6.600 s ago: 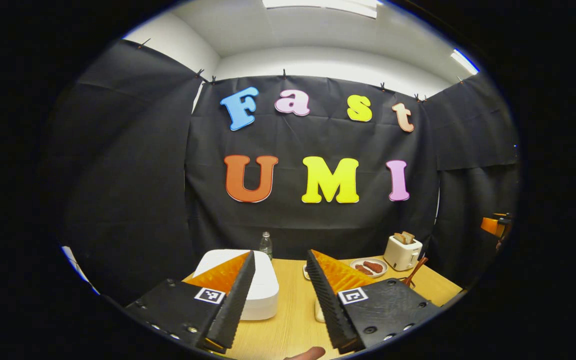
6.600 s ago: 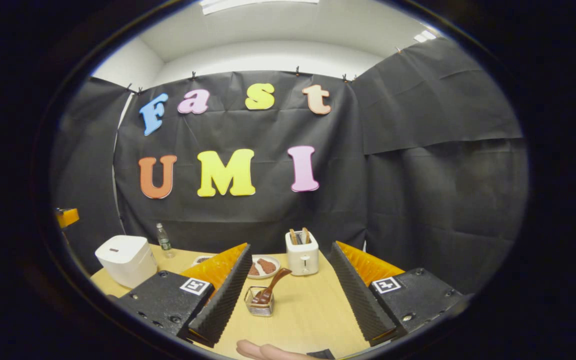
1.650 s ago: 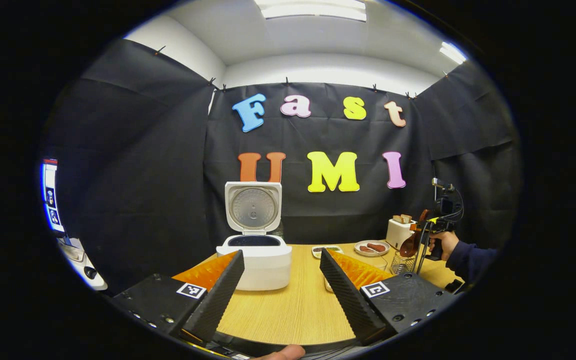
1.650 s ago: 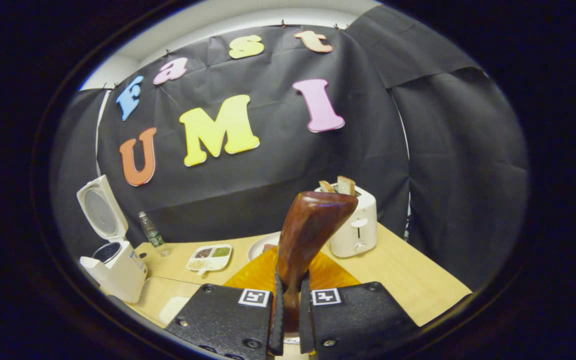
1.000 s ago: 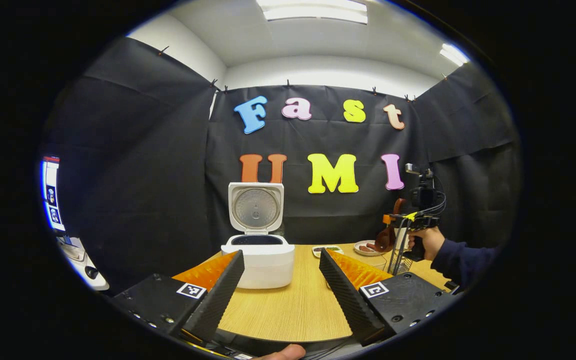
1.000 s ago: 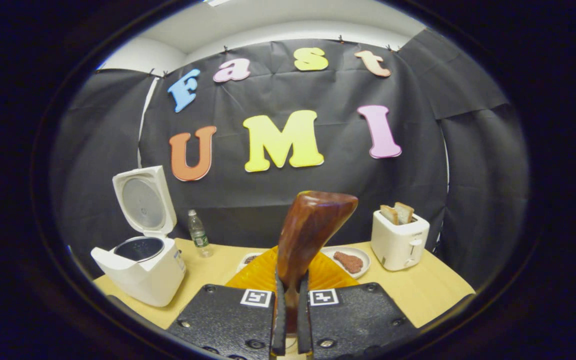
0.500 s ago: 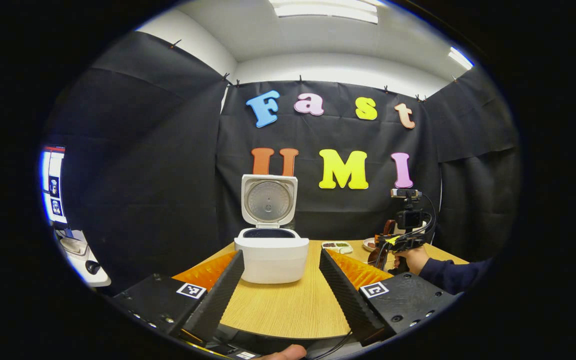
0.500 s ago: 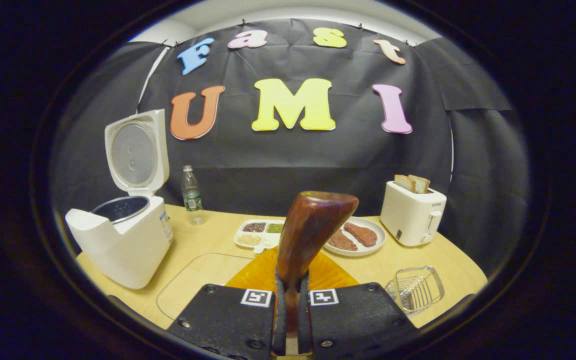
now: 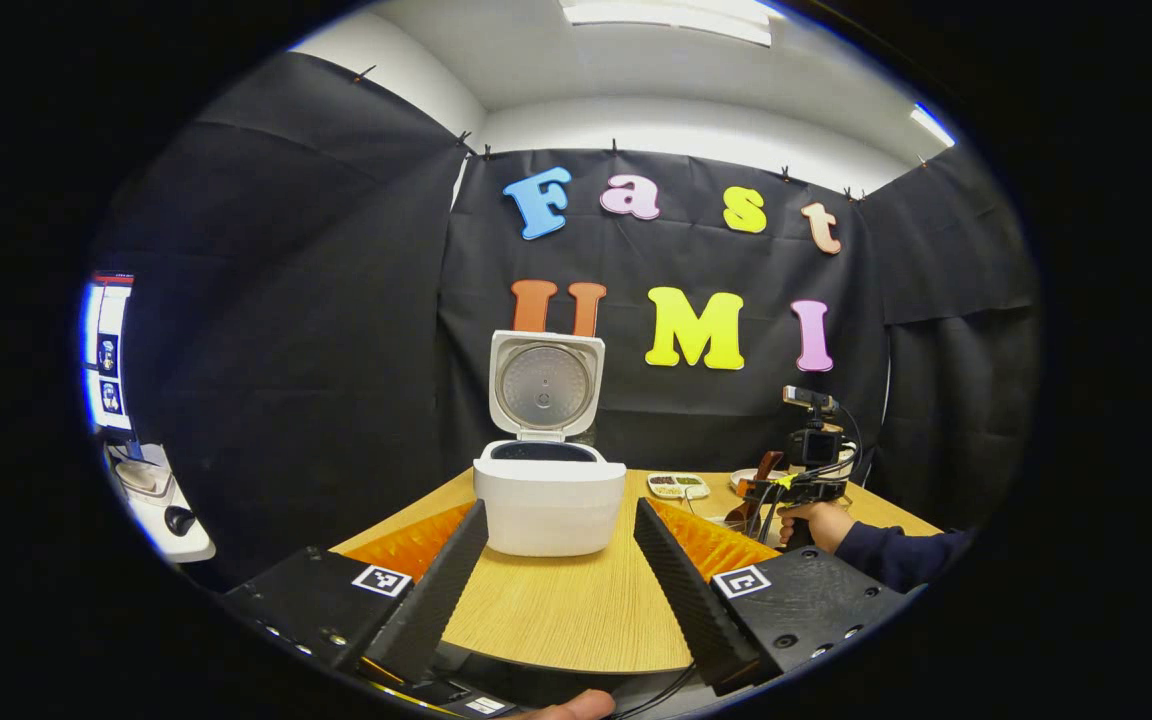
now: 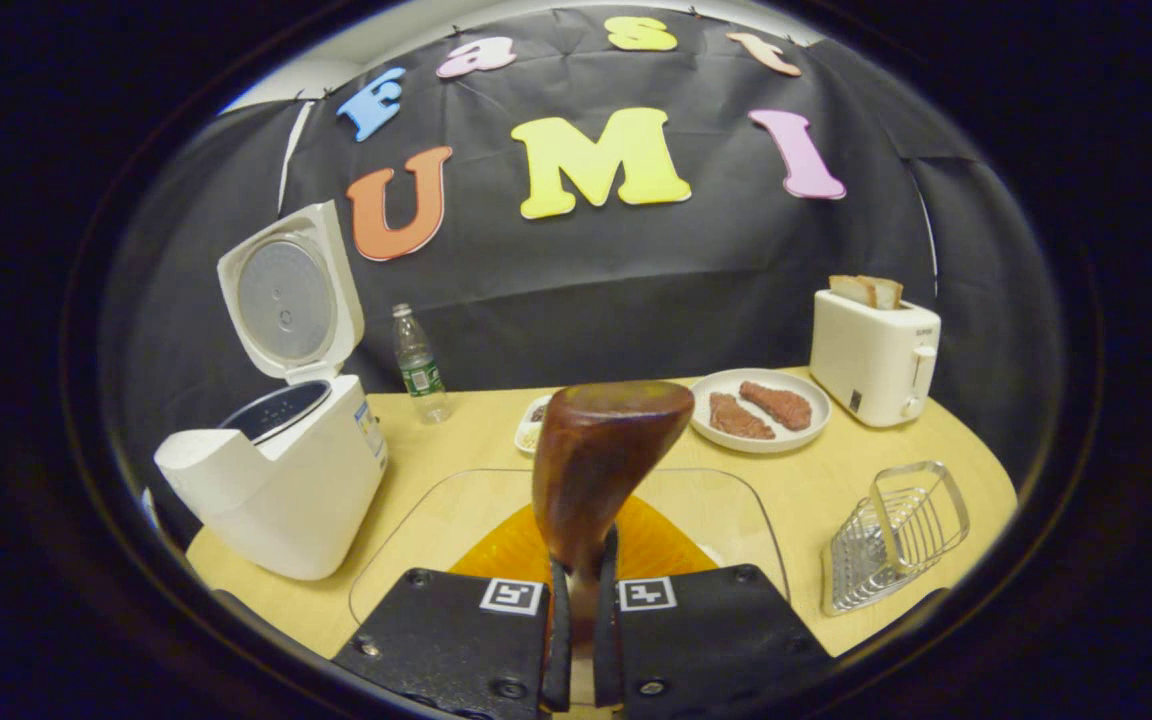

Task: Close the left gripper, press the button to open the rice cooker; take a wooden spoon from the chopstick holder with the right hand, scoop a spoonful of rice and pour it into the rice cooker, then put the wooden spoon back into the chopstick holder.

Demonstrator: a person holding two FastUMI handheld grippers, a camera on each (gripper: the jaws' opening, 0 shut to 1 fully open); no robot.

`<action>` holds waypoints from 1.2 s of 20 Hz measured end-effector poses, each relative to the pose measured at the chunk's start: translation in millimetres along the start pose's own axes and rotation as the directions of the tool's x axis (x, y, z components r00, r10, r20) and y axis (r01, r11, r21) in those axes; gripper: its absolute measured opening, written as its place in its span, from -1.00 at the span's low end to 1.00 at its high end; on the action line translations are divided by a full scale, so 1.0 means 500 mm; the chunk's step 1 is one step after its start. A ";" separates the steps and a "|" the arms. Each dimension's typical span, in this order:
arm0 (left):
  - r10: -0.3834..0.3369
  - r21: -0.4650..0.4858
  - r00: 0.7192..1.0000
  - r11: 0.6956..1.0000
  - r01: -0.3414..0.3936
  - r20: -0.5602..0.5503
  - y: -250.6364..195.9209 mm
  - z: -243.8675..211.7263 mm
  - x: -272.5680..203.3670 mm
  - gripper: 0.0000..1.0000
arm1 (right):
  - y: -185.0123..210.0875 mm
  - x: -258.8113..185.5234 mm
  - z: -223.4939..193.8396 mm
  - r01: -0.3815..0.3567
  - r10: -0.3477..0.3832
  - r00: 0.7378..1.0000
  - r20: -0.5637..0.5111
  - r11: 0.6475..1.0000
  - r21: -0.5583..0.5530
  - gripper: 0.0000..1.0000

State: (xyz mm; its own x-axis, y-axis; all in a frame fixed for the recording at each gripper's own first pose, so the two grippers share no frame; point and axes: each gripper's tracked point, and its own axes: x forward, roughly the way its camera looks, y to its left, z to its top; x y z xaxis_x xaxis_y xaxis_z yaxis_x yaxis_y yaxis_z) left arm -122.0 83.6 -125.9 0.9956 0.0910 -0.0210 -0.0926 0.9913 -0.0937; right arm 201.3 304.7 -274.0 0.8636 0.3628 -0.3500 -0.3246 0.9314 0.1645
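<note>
You have a white toaster [image 10: 874, 352] at the far right of the wooden table [image 10: 456, 445], two bread slices standing in its slots. Just left of the toaster sits a plate [image 10: 759, 409] with two brown patties. Well left of it, a water bottle [image 10: 418, 364] stands upright.

rice cooker [image 10: 276, 480] left, toaster [image 10: 874, 350] right, plate [image 10: 758, 432] between

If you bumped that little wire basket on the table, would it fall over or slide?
The wire basket probably slides or tips easily: it is thin open wire, so likely light, and it already looks tilted in the right gripper view. It is empty now, since the wooden spoon is clamped in the right gripper, so nothing weighs it down. On the smooth table, a nudge would likely push it along.
</note>
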 end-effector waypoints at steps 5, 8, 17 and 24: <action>-0.011 0.011 1.000 1.000 0.011 -0.006 -0.014 -0.001 0.004 0.89 | -0.013 0.006 -0.007 -0.067 0.090 0.992 -0.091 0.971 0.231 -0.72; -0.011 0.018 1.000 1.000 0.011 -0.010 -0.016 -0.001 0.004 0.89 | -0.024 0.004 -0.008 -0.084 0.127 0.987 -0.103 0.936 0.343 -0.72; -0.003 0.021 1.000 1.000 0.004 -0.028 -0.012 -0.013 0.016 0.88 | -0.060 -0.045 0.061 -0.217 0.245 0.968 0.050 0.723 0.656 -0.72; -0.011 0.037 1.000 0.999 0.012 -0.026 -0.026 -0.009 0.015 0.89 | -0.130 -0.134 0.158 -0.395 0.278 0.913 0.297 0.428 0.813 -0.72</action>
State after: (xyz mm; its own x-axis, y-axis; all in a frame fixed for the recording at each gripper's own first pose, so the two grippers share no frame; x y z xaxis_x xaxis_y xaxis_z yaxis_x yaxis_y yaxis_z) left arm -113.5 70.9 -129.3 0.9959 0.0776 -0.0458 -0.0801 0.9952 -0.0566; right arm 194.7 217.7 -188.5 0.8131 0.5821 0.0000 -0.1663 0.2323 0.9583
